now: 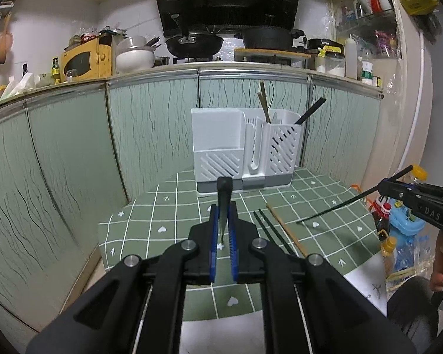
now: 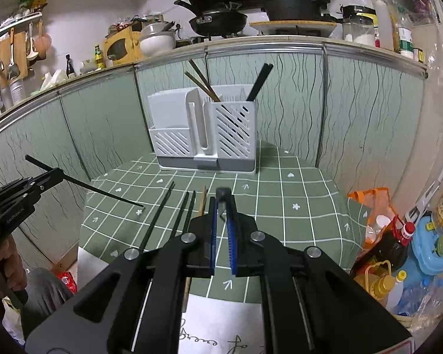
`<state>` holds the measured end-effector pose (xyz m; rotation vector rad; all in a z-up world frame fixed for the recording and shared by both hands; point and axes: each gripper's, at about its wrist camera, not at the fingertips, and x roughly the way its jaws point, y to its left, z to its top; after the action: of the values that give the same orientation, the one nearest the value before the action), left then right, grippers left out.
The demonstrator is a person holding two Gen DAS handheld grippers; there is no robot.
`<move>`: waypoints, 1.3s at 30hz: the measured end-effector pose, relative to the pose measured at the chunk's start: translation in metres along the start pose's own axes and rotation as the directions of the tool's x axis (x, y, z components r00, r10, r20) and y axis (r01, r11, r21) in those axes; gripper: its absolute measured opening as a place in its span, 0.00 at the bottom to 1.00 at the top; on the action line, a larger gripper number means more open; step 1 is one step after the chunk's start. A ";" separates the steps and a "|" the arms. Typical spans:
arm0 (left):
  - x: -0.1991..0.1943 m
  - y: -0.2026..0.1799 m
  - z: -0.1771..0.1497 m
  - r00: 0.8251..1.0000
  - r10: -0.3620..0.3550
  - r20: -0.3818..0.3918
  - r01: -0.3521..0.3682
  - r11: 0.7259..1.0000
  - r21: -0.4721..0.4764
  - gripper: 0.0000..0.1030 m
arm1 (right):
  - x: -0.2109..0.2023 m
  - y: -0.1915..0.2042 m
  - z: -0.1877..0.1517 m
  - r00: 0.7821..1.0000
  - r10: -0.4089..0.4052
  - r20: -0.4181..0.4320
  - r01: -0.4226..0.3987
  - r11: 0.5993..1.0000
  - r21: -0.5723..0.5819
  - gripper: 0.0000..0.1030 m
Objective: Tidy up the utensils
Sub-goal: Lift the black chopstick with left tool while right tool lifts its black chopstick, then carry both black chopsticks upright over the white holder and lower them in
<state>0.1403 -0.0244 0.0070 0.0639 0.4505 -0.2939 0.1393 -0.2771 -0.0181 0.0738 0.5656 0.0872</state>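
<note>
Two claws work over the green checked desk (image 1: 150, 221), each closed on a single black chopstick. Your left claw (image 1: 224, 206), low in the centre of its own view, pinches its chopstick (image 1: 224, 203) between narrow blue pads, the stick seen nearly end-on and pointing toward the white utensil holder (image 1: 246, 150) at mid-frame. In the right wrist view that same claw (image 2: 51, 175) enters from the left edge, its chopstick (image 2: 97, 190) slanting down with the tip just above the cloth. Your right claw (image 2: 221, 203) also grips a black chopstick (image 2: 222, 197), seen end-on at the centre of its view; from the left wrist camera it (image 1: 384, 187) appears at the right edge, the stick (image 1: 339, 205) angled down to a tip near the desk. Three loose black chopsticks (image 2: 158, 218) and one wooden chopstick (image 2: 203, 202) lie on the cloth at lower centre. Inside the holder, at the far end of the desk, stand two wooden chopsticks (image 2: 202, 84) and a black pair (image 2: 260, 81).
</note>
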 end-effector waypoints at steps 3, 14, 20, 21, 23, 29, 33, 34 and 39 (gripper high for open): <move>-0.002 0.000 0.004 1.000 -0.004 0.009 0.004 1.000 -0.003 0.06 | -0.002 0.000 0.004 1.000 0.005 0.008 -0.005 1.000 0.005 0.06; 0.002 0.000 0.009 0.999 -0.028 -0.027 0.028 1.000 0.003 0.06 | -0.006 0.004 0.010 1.000 0.012 0.017 -0.013 1.000 0.003 0.06; 0.005 0.001 0.003 0.999 -0.033 -0.041 0.033 0.999 -0.009 0.06 | -0.007 0.003 0.010 1.000 0.011 0.022 -0.012 1.000 0.008 0.06; 0.005 0.001 0.004 0.999 -0.033 -0.040 0.033 0.999 -0.011 0.06 | -0.007 0.003 0.010 1.000 0.011 0.023 -0.011 1.000 0.009 0.06; 0.005 0.002 0.006 0.999 -0.032 -0.037 0.032 0.999 -0.015 0.06 | -0.007 0.003 0.012 1.000 0.012 0.025 -0.012 1.000 0.007 0.06; 0.008 0.001 0.015 0.999 -0.034 -0.032 0.034 0.999 -0.014 0.06 | -0.006 0.002 0.018 1.000 0.013 0.023 -0.013 1.000 0.005 0.06; 0.008 -0.003 0.024 0.999 -0.043 -0.022 0.043 0.999 -0.003 0.06 | -0.007 0.001 0.026 1.000 0.011 0.028 -0.011 1.000 0.001 0.06; 0.008 -0.003 0.027 0.999 -0.049 -0.020 0.049 0.999 -0.004 0.06 | -0.008 0.001 0.030 0.999 0.009 0.030 -0.009 1.000 -0.002 0.06; 0.014 -0.007 0.047 0.996 -0.088 -0.024 0.088 0.996 -0.015 0.06 | -0.012 -0.002 0.052 0.999 -0.003 0.034 0.004 1.000 -0.021 0.06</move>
<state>0.1696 -0.0407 0.0429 0.0343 0.4801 -0.3773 0.1574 -0.2825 0.0324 0.0540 0.5309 0.0880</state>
